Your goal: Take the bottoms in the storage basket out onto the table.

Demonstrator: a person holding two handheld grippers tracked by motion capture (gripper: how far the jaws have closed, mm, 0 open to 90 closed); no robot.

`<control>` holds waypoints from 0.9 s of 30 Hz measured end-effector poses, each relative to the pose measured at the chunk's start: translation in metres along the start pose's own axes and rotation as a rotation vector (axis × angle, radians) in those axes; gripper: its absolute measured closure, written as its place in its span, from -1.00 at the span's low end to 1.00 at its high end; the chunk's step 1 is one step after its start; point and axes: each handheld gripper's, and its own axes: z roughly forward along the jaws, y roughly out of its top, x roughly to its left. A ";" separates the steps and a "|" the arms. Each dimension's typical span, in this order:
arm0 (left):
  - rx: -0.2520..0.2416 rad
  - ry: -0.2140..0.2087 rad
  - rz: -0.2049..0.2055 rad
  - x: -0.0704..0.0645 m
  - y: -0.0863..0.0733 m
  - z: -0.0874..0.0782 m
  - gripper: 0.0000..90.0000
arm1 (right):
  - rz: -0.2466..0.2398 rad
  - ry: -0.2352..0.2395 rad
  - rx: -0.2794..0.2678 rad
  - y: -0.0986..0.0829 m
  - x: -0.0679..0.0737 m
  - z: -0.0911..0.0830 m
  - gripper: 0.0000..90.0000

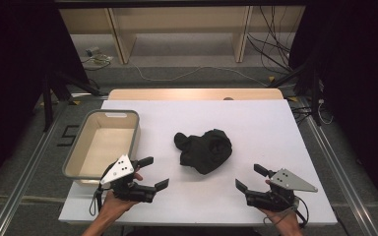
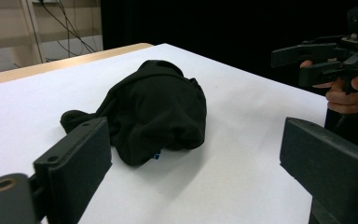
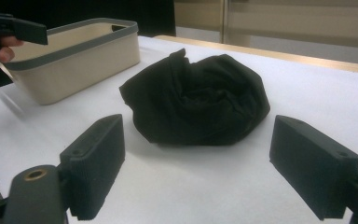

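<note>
Where fingers gape: cloth, bin.

Right tongs: jaws spread wide, nothing between them, low over the white worktop. Crumpled black cloth lies just ahead. Beige bin with grey rim beyond-left. Left tongs, fingers near the bin's far side.

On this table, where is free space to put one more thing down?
Bare white tabletop lies right of the crumpled black cloth, up to the far and right edges. Another strip runs behind the cloth. The beige bin is empty. The near edge is crowded: left gripper and right gripper, both open.
</note>
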 end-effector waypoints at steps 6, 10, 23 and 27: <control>0.011 -0.001 0.007 -0.003 -0.003 -0.003 -0.86 | -0.002 0.004 -0.004 0.000 0.000 0.000 -0.60; 0.005 0.002 0.013 -0.006 -0.004 -0.011 -0.88 | 0.003 0.009 -0.006 0.000 0.000 0.000 -0.62; 0.046 0.008 0.029 -0.008 -0.012 -0.007 -0.89 | 0.001 0.016 0.007 -0.002 0.001 0.001 -0.67; 0.027 0.008 0.013 -0.005 -0.011 -0.009 -0.90 | -0.001 0.012 0.006 -0.002 0.002 0.002 -0.68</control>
